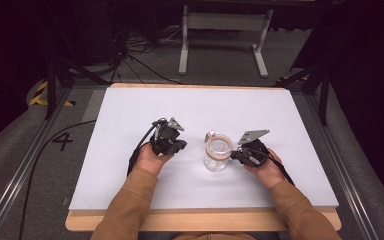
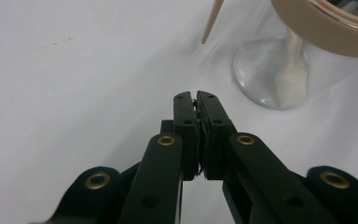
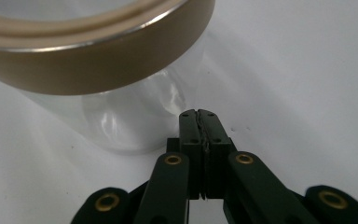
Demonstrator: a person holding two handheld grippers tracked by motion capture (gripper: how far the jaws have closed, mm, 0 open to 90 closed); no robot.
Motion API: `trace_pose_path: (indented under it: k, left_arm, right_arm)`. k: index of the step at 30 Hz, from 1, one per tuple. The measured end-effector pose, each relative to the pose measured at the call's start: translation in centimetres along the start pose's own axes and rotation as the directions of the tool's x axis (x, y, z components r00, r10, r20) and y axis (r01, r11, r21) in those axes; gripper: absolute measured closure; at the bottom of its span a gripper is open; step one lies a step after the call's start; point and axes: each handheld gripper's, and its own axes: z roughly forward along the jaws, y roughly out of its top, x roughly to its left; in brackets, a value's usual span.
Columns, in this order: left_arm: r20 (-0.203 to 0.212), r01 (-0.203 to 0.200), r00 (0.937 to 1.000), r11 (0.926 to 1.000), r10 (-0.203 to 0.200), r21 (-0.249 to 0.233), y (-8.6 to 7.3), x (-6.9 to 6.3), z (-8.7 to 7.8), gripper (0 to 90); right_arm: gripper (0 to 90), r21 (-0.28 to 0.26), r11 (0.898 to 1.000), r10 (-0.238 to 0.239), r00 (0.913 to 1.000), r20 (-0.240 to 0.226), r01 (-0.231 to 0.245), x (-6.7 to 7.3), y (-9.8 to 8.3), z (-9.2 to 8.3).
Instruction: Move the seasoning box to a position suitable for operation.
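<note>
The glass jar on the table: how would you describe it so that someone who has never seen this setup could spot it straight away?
Start at the white table. Near its middle, between the left gripper and the right gripper, stands a clear glass jar. It is the one see-through thing there, upright, with a tan band around its open mouth and a pale utensil inside.

This looks like a lab or test workshop: a white work table [image 1: 130, 115] on a wooden board sits framed by metal rails [image 1: 27, 160], with grey carpet, loose black cables [image 1: 140, 47], hazard-striped tape [image 1: 40, 92], a floor mark "4" [image 1: 62, 141] and a white equipment stand [image 1: 225, 22] beyond.
</note>
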Motion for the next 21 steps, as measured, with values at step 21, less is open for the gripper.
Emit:
trace_pose_path:
  k: [21]
  left_arm:
    - [0.021, 0.006, 0.9998, 0.9998, -0.006, -0.020, 0.4, 0.3, 0.0, 86.6]
  right_arm:
    - [89.4, 0.026, 0.998, -0.057, 0.9946, -0.086, 0.059, 2.6, 0.4, 0.4]
